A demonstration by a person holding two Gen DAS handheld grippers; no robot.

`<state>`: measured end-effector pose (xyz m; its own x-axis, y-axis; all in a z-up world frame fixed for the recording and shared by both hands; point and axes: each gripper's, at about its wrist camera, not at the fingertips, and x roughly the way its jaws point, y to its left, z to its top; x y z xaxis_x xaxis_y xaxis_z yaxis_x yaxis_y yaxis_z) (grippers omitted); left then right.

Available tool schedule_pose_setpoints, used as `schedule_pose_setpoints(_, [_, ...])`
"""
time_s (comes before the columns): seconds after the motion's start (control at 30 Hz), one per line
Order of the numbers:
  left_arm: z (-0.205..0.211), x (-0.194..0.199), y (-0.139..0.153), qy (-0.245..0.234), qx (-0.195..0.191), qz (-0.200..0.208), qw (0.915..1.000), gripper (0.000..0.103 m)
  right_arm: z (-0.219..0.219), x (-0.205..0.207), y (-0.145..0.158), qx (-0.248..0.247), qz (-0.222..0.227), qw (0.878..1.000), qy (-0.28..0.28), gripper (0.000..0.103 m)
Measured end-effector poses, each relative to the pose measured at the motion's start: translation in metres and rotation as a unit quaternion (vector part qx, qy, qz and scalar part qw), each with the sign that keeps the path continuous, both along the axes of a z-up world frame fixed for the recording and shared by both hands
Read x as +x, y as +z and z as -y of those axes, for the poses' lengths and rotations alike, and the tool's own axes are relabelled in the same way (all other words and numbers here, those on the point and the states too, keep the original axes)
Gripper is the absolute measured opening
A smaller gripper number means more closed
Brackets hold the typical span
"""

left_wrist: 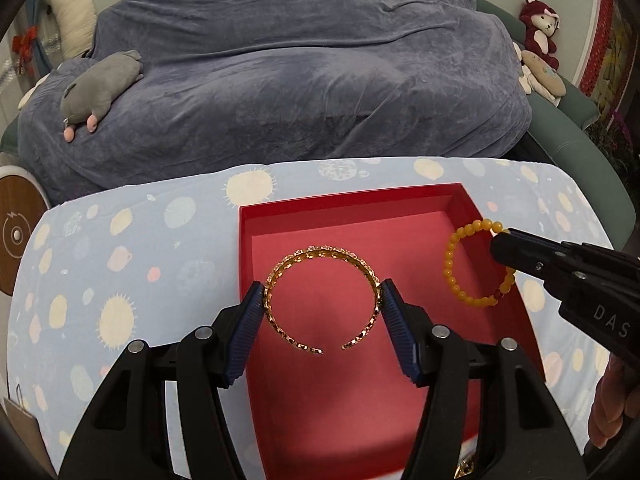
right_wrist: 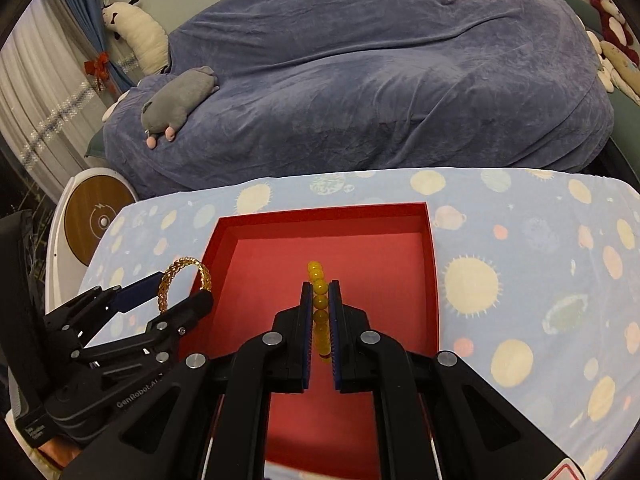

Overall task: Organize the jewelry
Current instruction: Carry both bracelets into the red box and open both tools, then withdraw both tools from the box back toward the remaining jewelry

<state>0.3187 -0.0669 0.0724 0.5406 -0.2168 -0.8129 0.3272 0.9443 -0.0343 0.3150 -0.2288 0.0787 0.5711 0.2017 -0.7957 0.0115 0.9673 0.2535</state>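
My left gripper (left_wrist: 322, 300) is shut on a gold open cuff bangle (left_wrist: 320, 254), gripping its two sides and holding it above the red box (left_wrist: 352, 202). My right gripper (right_wrist: 320, 292) is shut on a yellow bead bracelet (right_wrist: 318, 280), held on edge over the red box (right_wrist: 320, 212). In the left wrist view the bead bracelet (left_wrist: 452, 264) hangs from the right gripper (left_wrist: 502, 236) over the box's right side. In the right wrist view the left gripper (right_wrist: 176, 292) holds the bangle (right_wrist: 170, 276) at the box's left rim.
The box sits on a table with a light blue planet-print cloth (left_wrist: 140, 240). Behind it is a sofa under a blue-grey blanket (left_wrist: 300, 72) with a grey plush toy (left_wrist: 100, 88). A round white and wood device (right_wrist: 92, 220) stands at the left.
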Motion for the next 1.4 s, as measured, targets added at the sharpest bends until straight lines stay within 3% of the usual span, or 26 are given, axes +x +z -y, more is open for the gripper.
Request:
schedule_pose_setpoints(0.33, [0.008, 0.050, -0.045, 0.007, 0.009, -0.036, 0.9993, 0.057, 0.021, 0.053, -0.058, -0.044, -0.051, 0.998, -0.016, 0.007])
schedule_pose_setpoints(0.43, [0.009, 0.052, -0.047, 0.011, 0.016, -0.030, 0.9994, 0.058, 0.028, 0.052, -0.059, -0.055, -0.046, 0.997, -0.029, 0.015])
schedule_pose_setpoints(0.53, [0.006, 0.051, -0.041, 0.026, 0.014, -0.011, 0.9995, 0.070, 0.032, 0.048, -0.051, -0.062, -0.029, 0.997, -0.037, 0.026])
schedule_pose_setpoints(0.67, [-0.002, 0.040, -0.025, 0.037, 0.000, 0.008, 0.9993, 0.077, 0.034, 0.032, -0.029, -0.063, -0.004, 0.997, -0.039, 0.035])
schedule_pose_setpoints(1.03, [-0.033, -0.046, 0.026, 0.049, -0.016, 0.042, 0.9978, 0.079, 0.023, -0.073, 0.019, -0.085, 0.034, 0.995, -0.039, 0.046])
schedule_pose_setpoints(1.2, [-0.047, -0.104, 0.027, 0.053, -0.009, 0.045, 0.9975, 0.079, 0.009, -0.140, 0.013, -0.098, 0.026, 0.994, -0.037, 0.049])
schedule_pose_setpoints(1.4, [-0.060, -0.175, 0.005, 0.056, -0.011, 0.015, 0.9983, 0.079, -0.008, -0.212, -0.013, -0.101, -0.006, 0.994, -0.037, 0.049])
